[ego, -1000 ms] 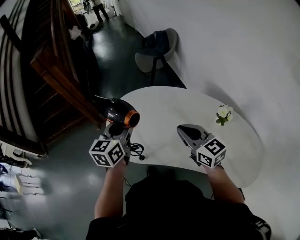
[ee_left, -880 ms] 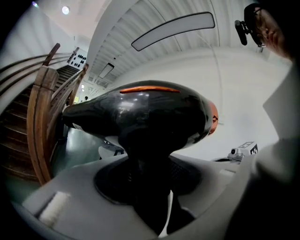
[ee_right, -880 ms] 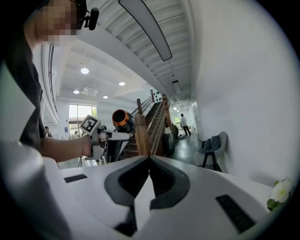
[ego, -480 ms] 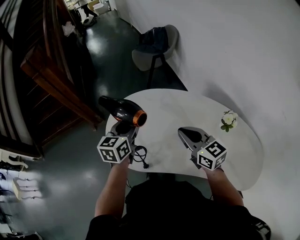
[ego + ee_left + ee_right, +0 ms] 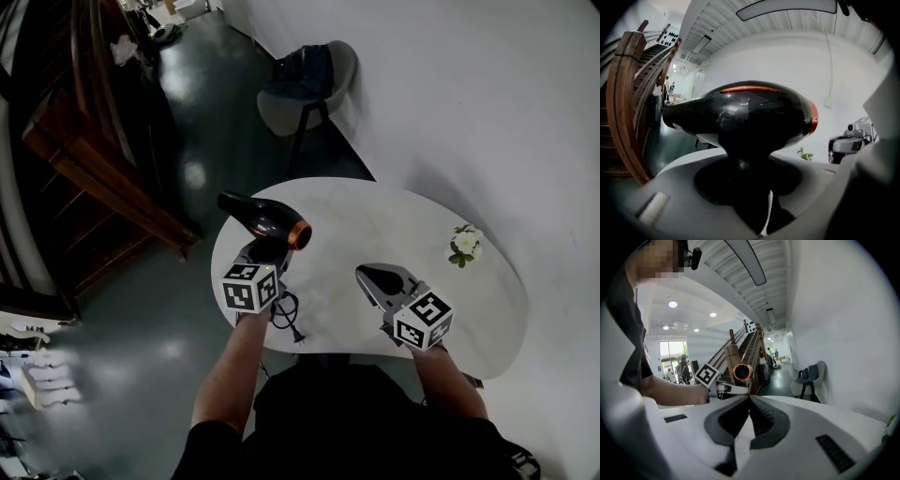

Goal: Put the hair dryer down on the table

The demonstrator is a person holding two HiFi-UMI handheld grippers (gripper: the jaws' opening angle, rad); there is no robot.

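Left gripper [image 5: 264, 251] has its jaws clamped on the handle [image 5: 749, 187] of the hair dryer [image 5: 267, 220], so the dryer is up in the grip over the left end of the table [image 5: 375, 211], not lying on it. The handle runs down between the two jaws and the body sits right on top of them, sort of like a mushroom cap in the left gripper view. The narrow end points off toward the wooden staircase [image 5: 84, 141] and the wide end faces the right gripper [image 5: 361, 272].

The shell is glossy black, rounded and fat in the middle, tapering to the narrow end, and there's a copper-orange ring [image 5: 298, 234] round the wide mouth. From the right gripper view that mouth looks like a dark hole with an orange rim. The black cord [image 5: 286, 309] bunches in loops just below the left gripper near the table's front edge, plug at the end. Can't tell if the loops are resting on the top.

Right gripper is empty. Its jaws are together, tips meeting in a point, ribbed dark pads face to face, and the smooth pale plastic bodies flare out behind. It hovers over the middle of the table, well apart from the dryer.

Table is plain white, smooth, with a rounded bean-ish outline. Small white flower [image 5: 464, 244] near the far right edge
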